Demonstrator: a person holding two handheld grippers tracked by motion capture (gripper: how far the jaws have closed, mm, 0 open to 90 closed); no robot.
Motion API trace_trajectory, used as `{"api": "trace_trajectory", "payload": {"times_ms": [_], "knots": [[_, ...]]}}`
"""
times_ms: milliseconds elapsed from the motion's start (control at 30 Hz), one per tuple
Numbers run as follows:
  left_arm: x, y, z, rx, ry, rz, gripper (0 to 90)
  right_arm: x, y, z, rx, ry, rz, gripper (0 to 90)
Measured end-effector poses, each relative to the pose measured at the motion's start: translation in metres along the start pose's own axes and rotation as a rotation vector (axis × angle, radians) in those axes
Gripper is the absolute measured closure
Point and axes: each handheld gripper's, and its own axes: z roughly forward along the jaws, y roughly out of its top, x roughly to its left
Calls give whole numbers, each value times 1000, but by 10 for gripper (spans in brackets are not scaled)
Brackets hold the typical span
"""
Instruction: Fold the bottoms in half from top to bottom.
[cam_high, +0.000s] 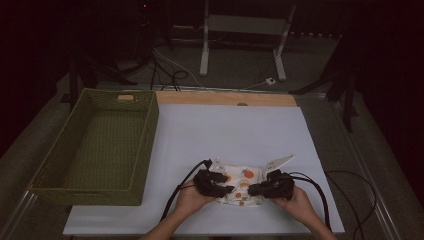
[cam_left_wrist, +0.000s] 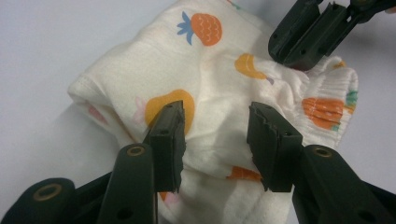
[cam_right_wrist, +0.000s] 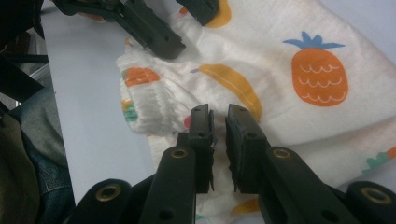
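One folded cloth (cam_high: 243, 186) with fruit prints lies on the white table sheet (cam_high: 225, 130), near the front edge, between two grippers. The left gripper (cam_left_wrist: 215, 135) has its jaws apart above the cloth and presses nothing. The right gripper (cam_right_wrist: 219, 140) has its jaws almost closed, pinching a fold of cloth. One woven basket (cam_high: 100, 145) stands at the left; much free sheet remains behind the cloth.

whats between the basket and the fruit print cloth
Bare white table sheet and nothing else, as the high view shows: the green wicker basket sits at its left edge, and the fruit-print cloth lies apart, near the front.
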Motion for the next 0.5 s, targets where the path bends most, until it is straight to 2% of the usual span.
{"api": "trace_trajectory", "payload": {"times_ms": [233, 367, 500], "knots": [[0, 2, -4, -8, -9, -7, 556, -1, 1, -3, -6, -9, -1, 769], [2, 3, -8, -18, -3, -15, 530, -2, 3, -8, -19, -30, 22, 698], [5, 3, -14, -30, 9, -29, 504, -5, 4, -11, -20, -48, 14, 632]]}}
